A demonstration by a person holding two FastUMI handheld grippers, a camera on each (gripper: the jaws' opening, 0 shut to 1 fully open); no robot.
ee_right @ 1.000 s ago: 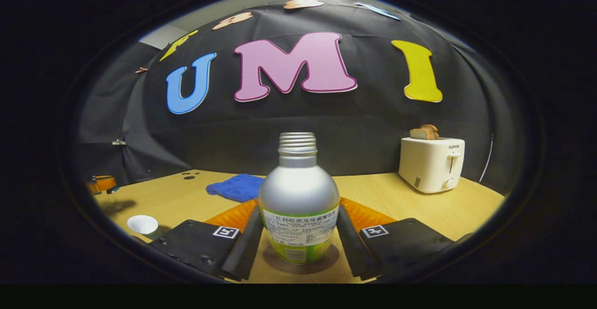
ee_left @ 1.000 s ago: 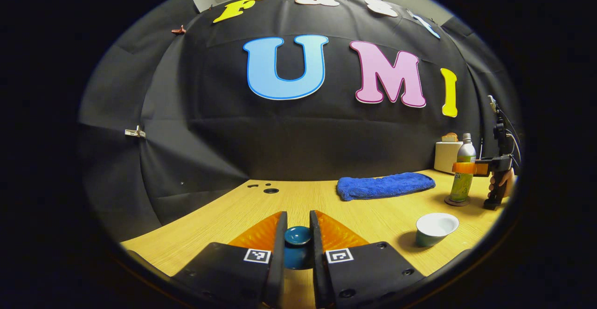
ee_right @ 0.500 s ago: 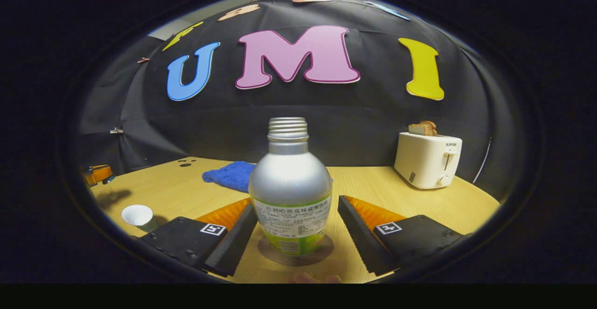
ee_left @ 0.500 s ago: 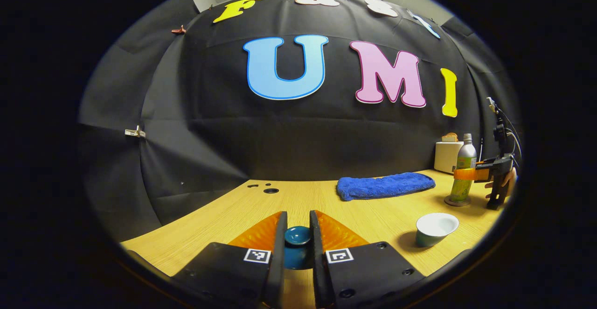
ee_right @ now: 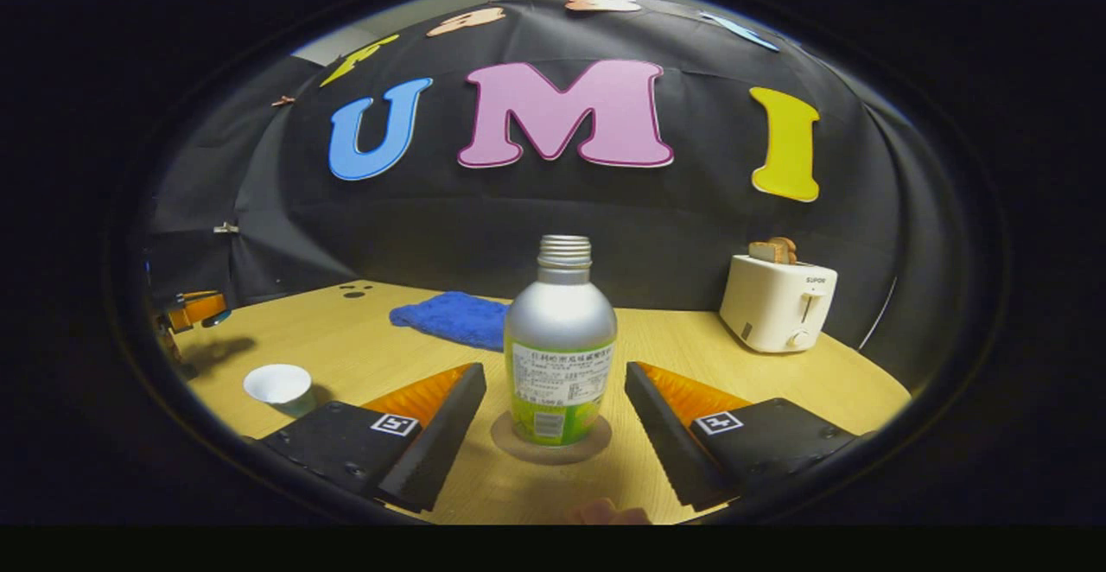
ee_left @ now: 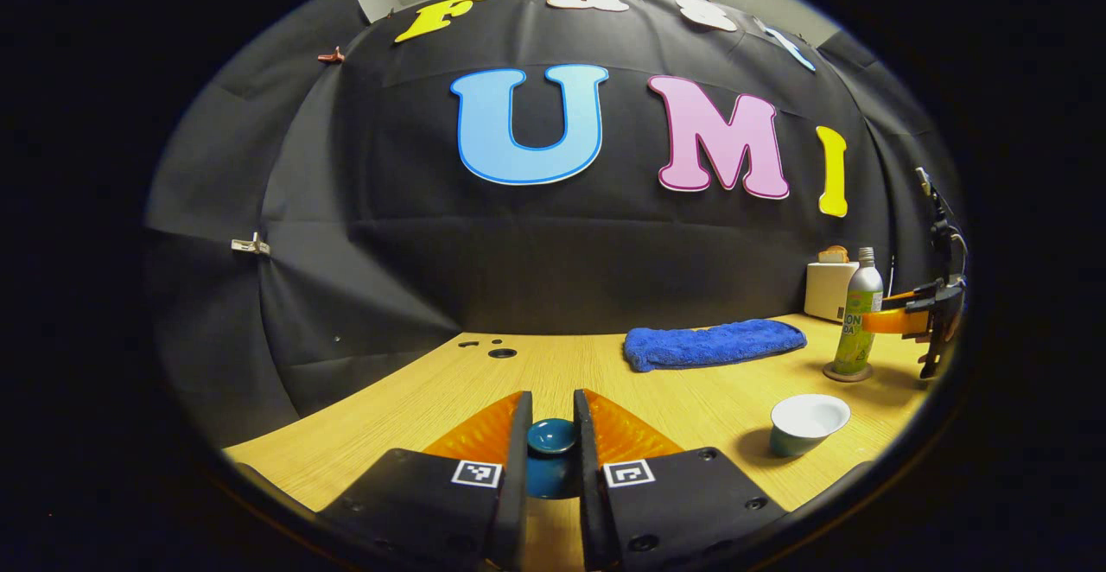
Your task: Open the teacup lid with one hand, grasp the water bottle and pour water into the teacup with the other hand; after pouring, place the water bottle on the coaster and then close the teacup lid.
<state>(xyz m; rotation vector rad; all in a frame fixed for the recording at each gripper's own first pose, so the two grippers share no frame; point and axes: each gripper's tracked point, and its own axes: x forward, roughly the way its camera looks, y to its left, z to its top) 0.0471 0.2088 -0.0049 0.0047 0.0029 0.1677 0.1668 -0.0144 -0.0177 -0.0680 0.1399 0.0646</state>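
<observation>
In the left gripper view, my left gripper [ee_left: 551, 434] is shut on the dark teal teacup lid [ee_left: 551, 438], held by its knob above the wooden table [ee_left: 484, 382]. The open teacup [ee_left: 807, 423], white inside, sits to the right. The silver water bottle with a green label [ee_left: 858, 311] stands upright on the round coaster [ee_left: 847, 372] at far right, the right gripper [ee_left: 903, 320] just beside it. In the right gripper view, the bottle [ee_right: 560, 343] stands capless on the coaster [ee_right: 550, 442], and my right gripper [ee_right: 555, 382] is open, its fingers apart from the bottle. The teacup [ee_right: 278, 385] sits at left.
A blue towel [ee_left: 713, 343] lies at the back of the table. A white toaster [ee_right: 776, 301] with bread in it stands at the back right. Small holes [ee_left: 501, 352] mark the tabletop near the wall. The left gripper [ee_right: 194, 308] shows at the far left of the right gripper view.
My right gripper opened off the bottle and drew back from it; the bottle stays standing on the coaster. The left gripper with the lid has not moved.
</observation>
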